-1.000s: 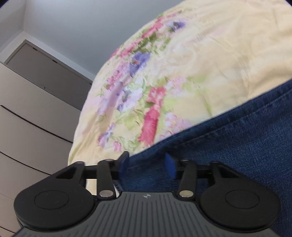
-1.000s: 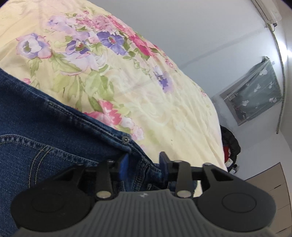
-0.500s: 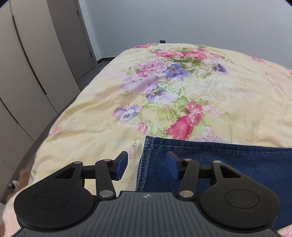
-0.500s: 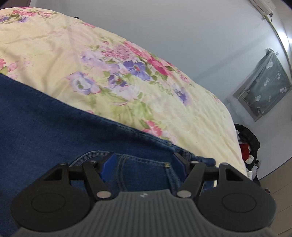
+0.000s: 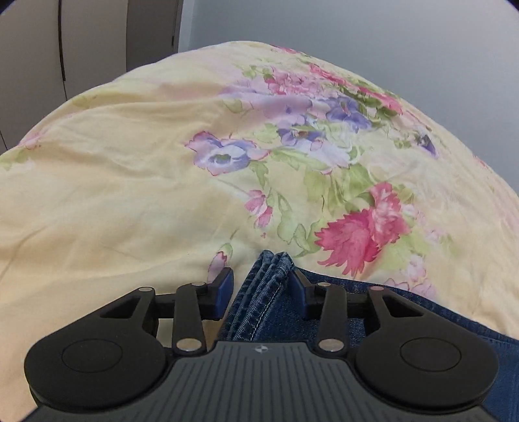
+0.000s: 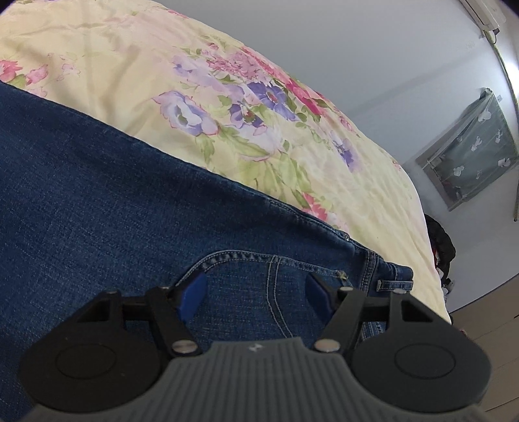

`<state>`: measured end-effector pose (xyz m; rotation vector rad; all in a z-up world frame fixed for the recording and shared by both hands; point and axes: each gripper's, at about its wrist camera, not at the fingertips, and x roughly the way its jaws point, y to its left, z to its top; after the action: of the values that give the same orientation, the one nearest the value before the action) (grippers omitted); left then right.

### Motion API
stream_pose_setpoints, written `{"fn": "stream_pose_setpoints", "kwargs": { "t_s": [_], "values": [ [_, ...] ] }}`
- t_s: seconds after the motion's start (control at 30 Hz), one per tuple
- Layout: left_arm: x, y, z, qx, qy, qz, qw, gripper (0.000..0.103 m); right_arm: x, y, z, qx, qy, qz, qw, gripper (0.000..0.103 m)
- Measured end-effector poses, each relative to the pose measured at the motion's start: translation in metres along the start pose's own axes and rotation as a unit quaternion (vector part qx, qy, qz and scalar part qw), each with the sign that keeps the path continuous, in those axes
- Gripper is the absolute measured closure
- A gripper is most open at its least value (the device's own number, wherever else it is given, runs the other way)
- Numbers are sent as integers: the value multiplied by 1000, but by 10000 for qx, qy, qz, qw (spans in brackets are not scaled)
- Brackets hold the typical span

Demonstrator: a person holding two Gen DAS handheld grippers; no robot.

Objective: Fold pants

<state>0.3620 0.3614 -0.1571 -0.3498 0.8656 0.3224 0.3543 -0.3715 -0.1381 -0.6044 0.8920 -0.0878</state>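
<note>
At the far left of the left wrist view stand pale wardrobe doors [image 5: 81, 39], with a plain grey wall [image 5: 356, 29] behind the bed. The bed's yellow floral quilt [image 5: 129, 181] fills most of that view, creased in soft folds. The left hand-held gripper [image 5: 262, 287] sits low over the quilt with its 2 blue-padded fingers [image 5: 223, 285] spread apart; a bunched, stitched hem of the blue jeans [image 5: 269, 285] rises between them. The right pad looks to touch the denim, while the left pad stands clear of it, with quilt showing in the gap. From there the jeans run off to the right along the bottom of the picture.

In the right wrist view the jeans [image 6: 107, 201] lie flat on the floral quilt [image 6: 292, 155], covering the left and lower part of the picture. The right hand-held gripper [image 6: 256, 292] is above the waist end, fingers [image 6: 194, 292] spread wide and gripping nothing, with a curved pocket seam [image 6: 233, 256] and a belt loop [image 6: 394, 284] just beyond them. Whether the pads touch the cloth cannot be told. At the far right are a grey patterned hanging [image 6: 470, 155] on the wall, a dark heap [image 6: 442, 250] beside the bed, and a wood floor [image 6: 493, 311].
</note>
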Motion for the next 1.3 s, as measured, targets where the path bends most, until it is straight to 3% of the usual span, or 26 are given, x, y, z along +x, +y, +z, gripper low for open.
{"fn": "stream_pose_setpoints", "kwargs": {
  "t_s": [0.17,0.33,0.53,0.6,0.73,0.87,1.0,1.1,1.23,1.3],
  "values": [
    [6,-14,3,191,-8,325,9993,57,9,-1,6,99,108,-40,9999,35],
    [-34,-19,4,511,-316,601,9964,57,-1,-9,6,231,124,-55,9996,35],
    [-103,-33,-32,1471,-396,278,9879,63,-41,-31,-17,1017,-21,258,9945,36],
    [-116,-43,-50,1768,-341,296,9832,66,-54,-40,-30,1395,98,483,9890,45],
    [-116,-59,-79,2145,-155,476,9754,69,-83,-51,-61,1964,156,782,9773,48],
    [-96,-67,-98,2209,174,868,9713,69,-120,-44,-92,2171,154,1053,9703,48],
    [-83,-67,-103,2112,285,1024,9717,69,-147,-21,-123,2434,344,1572,9565,48],
    [-79,-70,-105,2147,352,1139,9694,70,-147,1,-140,2614,565,1905,9446,51],
    [-76,-75,-106,2198,433,1245,9666,70,-135,12,-141,2818,469,1778,9417,58],
    [-74,-75,-106,2206,461,1247,9663,70,-127,8,-138,3065,445,1777,9341,68]
  ]
}}
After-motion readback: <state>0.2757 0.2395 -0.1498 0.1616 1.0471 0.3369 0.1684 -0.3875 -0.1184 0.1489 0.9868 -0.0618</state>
